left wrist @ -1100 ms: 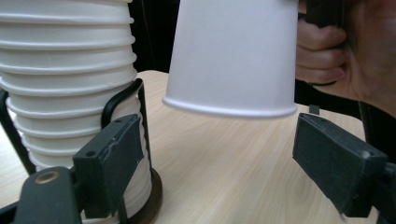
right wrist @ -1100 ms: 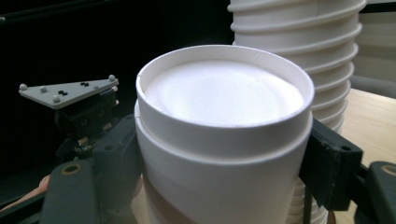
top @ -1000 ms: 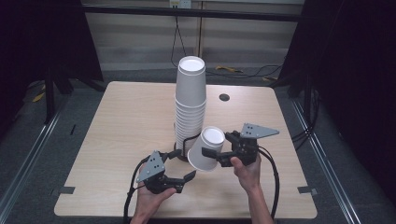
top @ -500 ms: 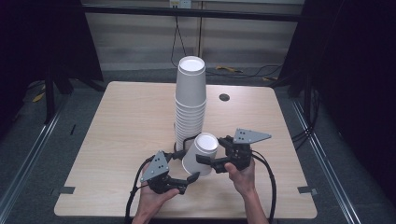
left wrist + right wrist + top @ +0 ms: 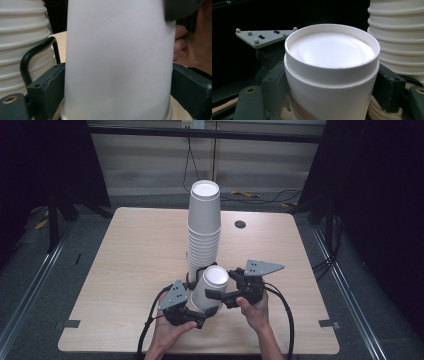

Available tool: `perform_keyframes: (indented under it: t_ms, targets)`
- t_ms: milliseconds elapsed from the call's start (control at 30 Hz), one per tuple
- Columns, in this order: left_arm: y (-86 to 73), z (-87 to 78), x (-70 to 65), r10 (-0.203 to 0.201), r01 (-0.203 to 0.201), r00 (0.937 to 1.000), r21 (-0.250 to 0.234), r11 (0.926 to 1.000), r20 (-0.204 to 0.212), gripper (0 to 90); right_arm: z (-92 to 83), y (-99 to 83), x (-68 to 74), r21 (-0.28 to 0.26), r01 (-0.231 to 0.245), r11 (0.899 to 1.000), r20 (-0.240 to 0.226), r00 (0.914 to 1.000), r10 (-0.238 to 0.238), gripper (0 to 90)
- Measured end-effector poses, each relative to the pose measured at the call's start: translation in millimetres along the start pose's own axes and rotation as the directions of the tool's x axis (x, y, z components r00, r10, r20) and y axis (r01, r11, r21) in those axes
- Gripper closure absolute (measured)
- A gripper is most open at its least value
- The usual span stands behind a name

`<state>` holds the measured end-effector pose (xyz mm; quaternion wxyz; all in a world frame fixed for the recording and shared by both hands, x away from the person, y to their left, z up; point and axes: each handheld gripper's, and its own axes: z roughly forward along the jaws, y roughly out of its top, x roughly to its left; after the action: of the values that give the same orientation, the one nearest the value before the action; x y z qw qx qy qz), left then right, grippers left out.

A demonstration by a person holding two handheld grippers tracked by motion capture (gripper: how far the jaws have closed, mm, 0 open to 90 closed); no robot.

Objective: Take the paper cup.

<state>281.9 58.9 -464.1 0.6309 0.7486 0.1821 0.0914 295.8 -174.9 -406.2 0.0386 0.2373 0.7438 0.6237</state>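
A white paper cup (image 5: pixel 212 287) is held base up and slightly tilted just in front of the tall stack of white cups (image 5: pixel 204 227). My right gripper (image 5: pixel 220 295) is shut on it from the right, jaws pressing both sides of the cup (image 5: pixel 332 50) below a step under its base. My left gripper (image 5: pixel 202 312) comes from the lower left. Its jaws sit against both sides of the cup (image 5: pixel 117 57) lower down. The cup's open mouth is hidden.
The stack (image 5: pixel 397 37) stands close behind the held cup, almost touching. A small dark round hole (image 5: pixel 240 224) lies in the wooden table (image 5: pixel 135 255) at the back right. Cables trail from both grippers toward the front edge.
The right gripper has brought the cup left and toward the front. The left gripper has moved right and closed its jaws around the cup's lower part.
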Motion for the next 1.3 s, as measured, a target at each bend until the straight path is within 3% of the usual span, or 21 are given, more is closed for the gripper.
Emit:
perform_keyframes:
  t_ms: [200, 633, 733, 933, 1300]
  targets:
    - [0.3, 2.1, 2.6, -0.019, 0.019, 0.9994, 0.001, 0.9998, 0.03, 8.1, 2.5, -0.6, 0.7, 0.001, -0.001, 1.0, -0.008, 1.0, 0.001, 24.6]
    - [1.9, 2.4, 4.4, -0.01, 0.01, 0.9986, 0.007, 0.9999, 0.053, 12.2, 6.2, -0.5, 3.3, -0.001, 0.01, 1.0, -0.024, 0.9997, -0.01, 23.1]
    - [1.8, 2.0, 7.1, -0.029, 0.028, 0.9973, 0.014, 0.9995, 0.067, 13.5, 7.3, 0.2, 2.9, -0.003, 0.005, 1.0, -0.025, 0.9997, -0.005, 21.8]
    - [1.6, 0.7, 9.0, -0.04, 0.038, 0.9974, 0.033, 0.9987, 0.059, 14.1, 11.0, -0.7, 2.2, 0.017, -0.001, 1.0, -0.031, 0.9995, 0.001, 14.6]
    - [-0.1, -9.2, 14.4, -0.045, 0.044, 0.999, 0.052, 0.9976, 0.006, 14.2, 3.0, -0.5, 0.5, -0.001, -0.01, 1.0, -0.013, 0.9999, 0.01, 14.0]
